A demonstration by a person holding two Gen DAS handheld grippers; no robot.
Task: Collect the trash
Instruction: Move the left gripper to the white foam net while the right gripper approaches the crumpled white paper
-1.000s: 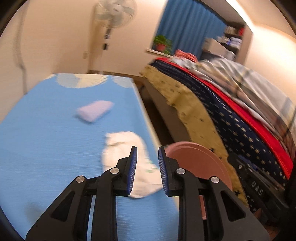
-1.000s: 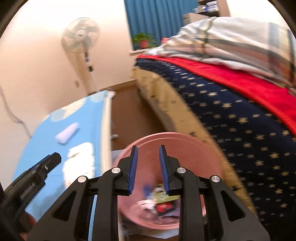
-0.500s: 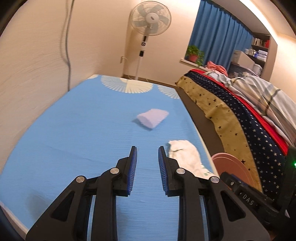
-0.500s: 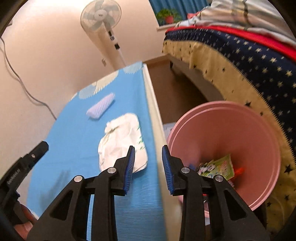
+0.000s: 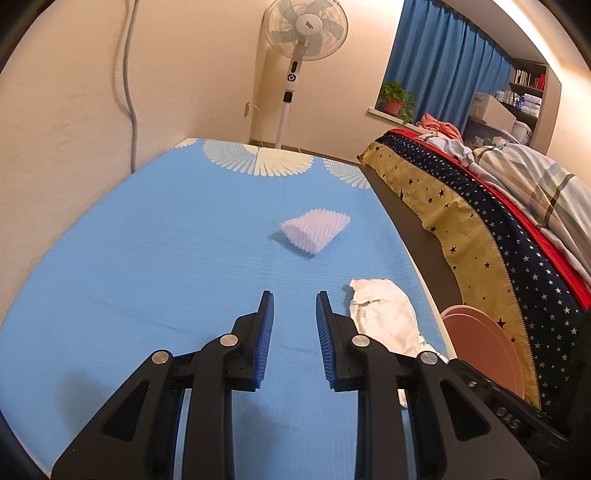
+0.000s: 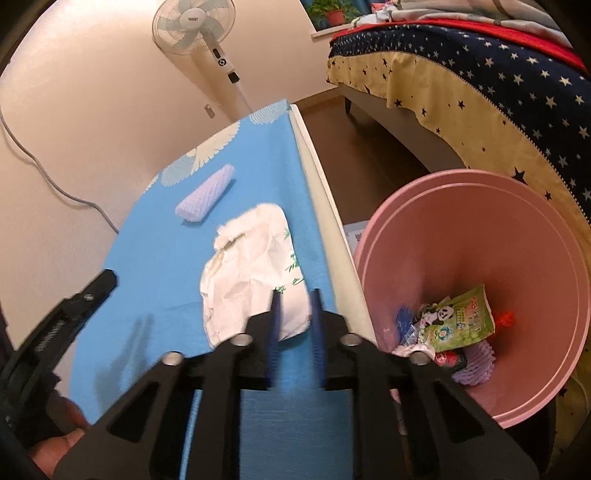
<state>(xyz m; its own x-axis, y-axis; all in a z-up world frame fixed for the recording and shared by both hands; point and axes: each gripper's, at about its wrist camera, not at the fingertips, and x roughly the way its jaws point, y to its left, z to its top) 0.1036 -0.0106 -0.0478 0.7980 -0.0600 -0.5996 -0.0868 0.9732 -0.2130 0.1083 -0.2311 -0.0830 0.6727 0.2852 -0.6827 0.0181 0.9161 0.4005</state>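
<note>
A crumpled white paper wrapper (image 6: 251, 266) (image 5: 382, 317) lies near the right edge of the blue table (image 5: 147, 258). Beyond it rests a pale purple foam net (image 5: 316, 234) (image 6: 205, 197). My right gripper (image 6: 294, 295) hangs over the wrapper's near corner with its jaws closing. The paper's corner lies between the blurred fingertips, and a gap still shows. My left gripper (image 5: 294, 295) stands open over bare tablecloth, left of the wrapper, with nothing between its fingers. A pink bin (image 6: 461, 229) (image 5: 476, 339) beside the table holds several wrappers.
A bed with a star-patterned cover (image 5: 480, 229) runs along the right, with a narrow strip of floor (image 6: 369, 155) between it and the table. A standing fan (image 5: 306, 26) is at the far wall. A person's hand (image 6: 55, 443) holds the left gripper.
My right gripper swung left from above the pink bin to the wrapper at the table's edge and narrowed its jaws. The left gripper moved left over the table, away from the wrapper.
</note>
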